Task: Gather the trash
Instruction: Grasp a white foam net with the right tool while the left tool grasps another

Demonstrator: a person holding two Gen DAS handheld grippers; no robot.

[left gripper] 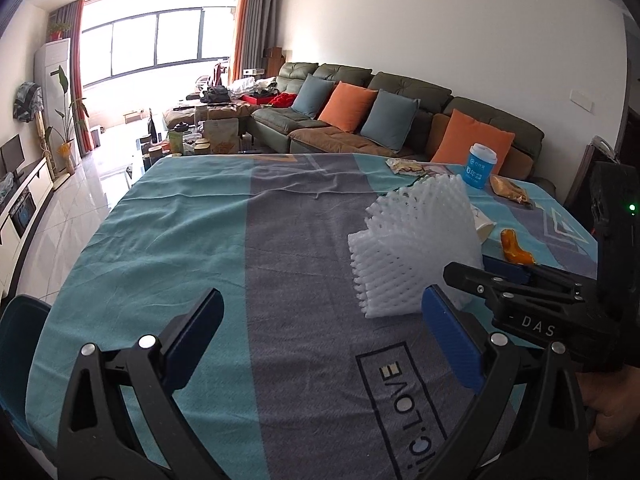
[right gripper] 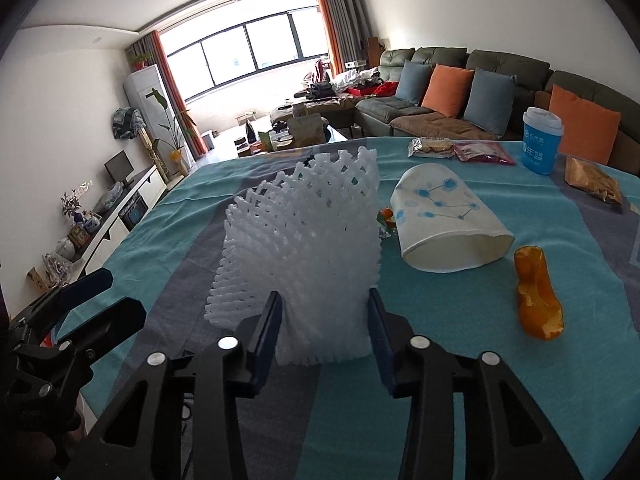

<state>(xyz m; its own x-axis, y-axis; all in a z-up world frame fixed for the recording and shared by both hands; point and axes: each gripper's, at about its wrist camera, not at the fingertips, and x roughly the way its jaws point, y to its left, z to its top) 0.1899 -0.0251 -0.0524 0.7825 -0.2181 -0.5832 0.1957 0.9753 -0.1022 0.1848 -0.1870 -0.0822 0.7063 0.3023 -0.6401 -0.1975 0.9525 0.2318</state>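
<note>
A white foam net (right gripper: 312, 240) stands on the teal and grey tablecloth (right gripper: 460, 340). My right gripper (right gripper: 322, 312) is shut on its near end, and the blue pads press its sides in. In the left wrist view the same net (left gripper: 412, 240) sits right of centre, with the right gripper (left gripper: 480, 268) coming in from the right. My left gripper (left gripper: 322, 294) is open just left of the net with nothing between its fingers. It shows at the lower left of the right wrist view (right gripper: 120, 292). An orange peel (right gripper: 538, 300) and a paper cup (right gripper: 444, 224) on its side lie to the right.
An upright blue cup (right gripper: 540, 140) stands at the far right of the table. Beside it lie snack wrappers (right gripper: 432, 147), a pink packet (right gripper: 482, 152) and a brown bag (right gripper: 592, 180). A green sofa (left gripper: 360, 120) with cushions runs beyond the table's far edge. A blue chair (left gripper: 20, 344) is at the left.
</note>
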